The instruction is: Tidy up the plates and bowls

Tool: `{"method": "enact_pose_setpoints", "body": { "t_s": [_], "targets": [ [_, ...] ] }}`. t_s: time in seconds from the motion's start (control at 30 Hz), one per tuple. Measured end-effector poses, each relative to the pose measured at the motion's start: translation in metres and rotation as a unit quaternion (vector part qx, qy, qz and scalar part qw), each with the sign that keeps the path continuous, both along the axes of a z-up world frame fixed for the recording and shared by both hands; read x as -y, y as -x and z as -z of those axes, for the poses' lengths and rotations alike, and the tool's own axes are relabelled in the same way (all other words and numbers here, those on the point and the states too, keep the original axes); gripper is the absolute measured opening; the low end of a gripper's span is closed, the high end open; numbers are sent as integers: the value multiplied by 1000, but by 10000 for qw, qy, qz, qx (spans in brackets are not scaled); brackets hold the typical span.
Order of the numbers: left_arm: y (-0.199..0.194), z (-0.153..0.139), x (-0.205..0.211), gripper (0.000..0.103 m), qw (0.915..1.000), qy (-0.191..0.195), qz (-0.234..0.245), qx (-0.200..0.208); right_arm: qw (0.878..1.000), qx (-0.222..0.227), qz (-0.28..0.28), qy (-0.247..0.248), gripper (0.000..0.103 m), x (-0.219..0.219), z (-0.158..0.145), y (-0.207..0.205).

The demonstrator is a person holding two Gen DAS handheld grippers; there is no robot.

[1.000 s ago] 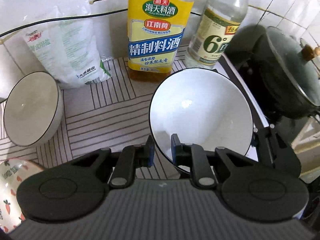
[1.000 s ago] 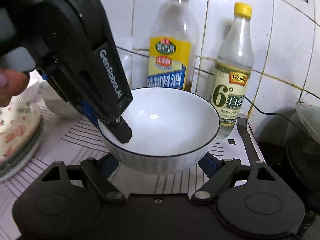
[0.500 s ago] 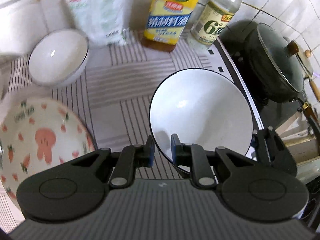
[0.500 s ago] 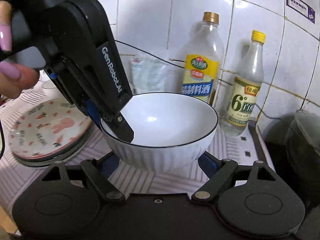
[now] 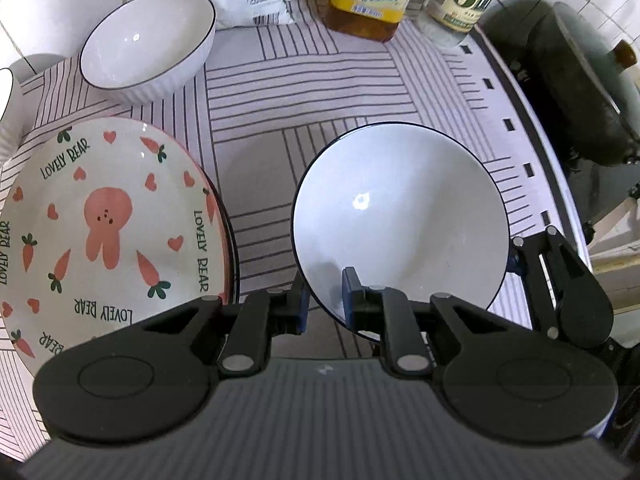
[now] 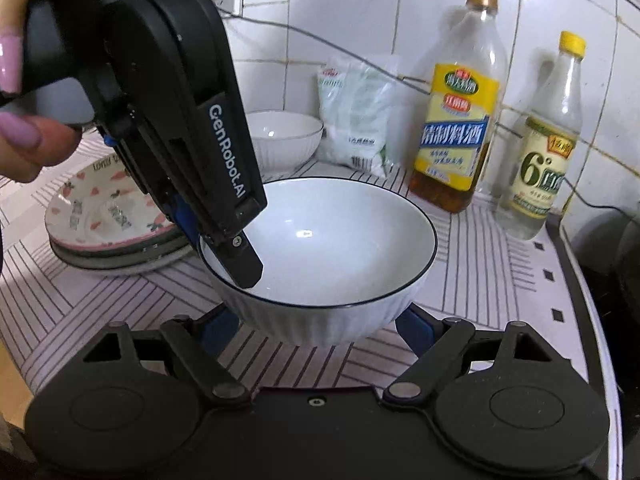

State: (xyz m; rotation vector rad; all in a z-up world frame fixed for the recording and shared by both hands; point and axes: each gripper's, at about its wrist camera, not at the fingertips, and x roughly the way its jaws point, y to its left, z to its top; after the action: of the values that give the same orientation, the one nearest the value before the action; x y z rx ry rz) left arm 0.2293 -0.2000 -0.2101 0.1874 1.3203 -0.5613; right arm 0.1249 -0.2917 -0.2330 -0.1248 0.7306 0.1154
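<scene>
Two white bowls: one [image 5: 400,220] is pinched at its rim by the left gripper [image 5: 324,296] above the striped counter cloth [image 5: 304,96], the other [image 5: 148,40] sits by the tiled wall [image 6: 352,12]. The right gripper [image 6: 320,328] spreads wide around the held bowl's base (touching it? unclear). One stack of bear plates [image 5: 104,224], two bottles [image 6: 456,100] [image 6: 548,140], one pouch [image 6: 356,116].
</scene>
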Motion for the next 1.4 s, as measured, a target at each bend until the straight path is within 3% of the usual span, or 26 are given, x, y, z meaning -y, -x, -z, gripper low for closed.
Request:
{"method": "enact_pose_setpoints", "body": {
  "t_s": [0.33,0.5,0.57,0.6,0.63,0.83,1.0,1.23,1.4],
  "targets": [
    [-1,13,10,16,9995,-314,-10,17,9996,-226,-47,-181,88,4,15,-6],
    [-2,12,8,18,9990,-310,-251,-176,9980,-428,70,-452,89,8,12,-7],
    [0,9,12,25,9989,-427,-128,-119,9971,-607,91,-456,90,8,10,-5],
    [2,7,12,35,9988,-466,-60,-123,9966,-692,101,-427,90,8,8,-3],
    [3,4,11,41,9989,-445,-13,-141,9963,-741,133,-420,90,8,5,0],
    [8,-32,-12,44,9996,-72,286,-4,9933,-845,443,-651,89,6,-28,24],
    [0,-69,-48,47,9981,301,382,371,9897,-715,760,-979,84,-4,-64,31],
    [-36,-95,-101,49,9910,607,20,1190,9793,-775,1010,-1575,78,-21,-84,-4],
    [-77,-85,-140,49,9879,759,-586,1219,9679,-839,1285,-1990,70,-34,-85,-45]
  ]
}}
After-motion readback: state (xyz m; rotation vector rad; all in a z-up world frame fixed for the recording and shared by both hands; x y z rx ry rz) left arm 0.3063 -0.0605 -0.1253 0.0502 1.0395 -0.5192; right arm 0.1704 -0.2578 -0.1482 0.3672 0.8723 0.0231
